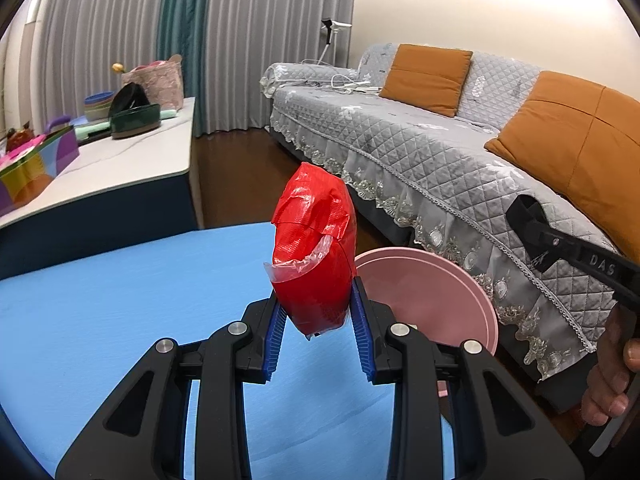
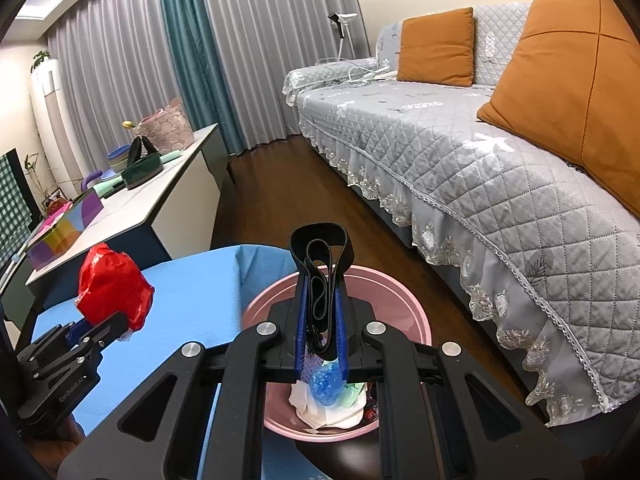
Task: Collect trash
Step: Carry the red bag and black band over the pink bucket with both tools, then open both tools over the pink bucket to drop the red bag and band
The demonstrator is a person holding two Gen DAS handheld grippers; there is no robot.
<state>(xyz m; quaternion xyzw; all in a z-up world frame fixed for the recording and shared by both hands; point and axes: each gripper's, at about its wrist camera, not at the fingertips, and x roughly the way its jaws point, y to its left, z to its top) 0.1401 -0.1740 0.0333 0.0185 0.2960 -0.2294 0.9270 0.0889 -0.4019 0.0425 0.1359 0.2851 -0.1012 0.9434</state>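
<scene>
left wrist view showed the left gripper (image 1: 318,312) with jaws pinching a crumpled red plastic bag (image 1: 316,252) aloft over the blue table (image 1: 100,300), just beside the pink bin (image 1: 440,300). right wrist view showed the right gripper (image 2: 320,320) with jaws pressed on a looped black strap (image 2: 320,256) above that bin, which already held white and blue wrappers (image 2: 328,396). judgement: each piece should be brought fully inside the rim before release, since light plastic may cling to the pads.
</scene>
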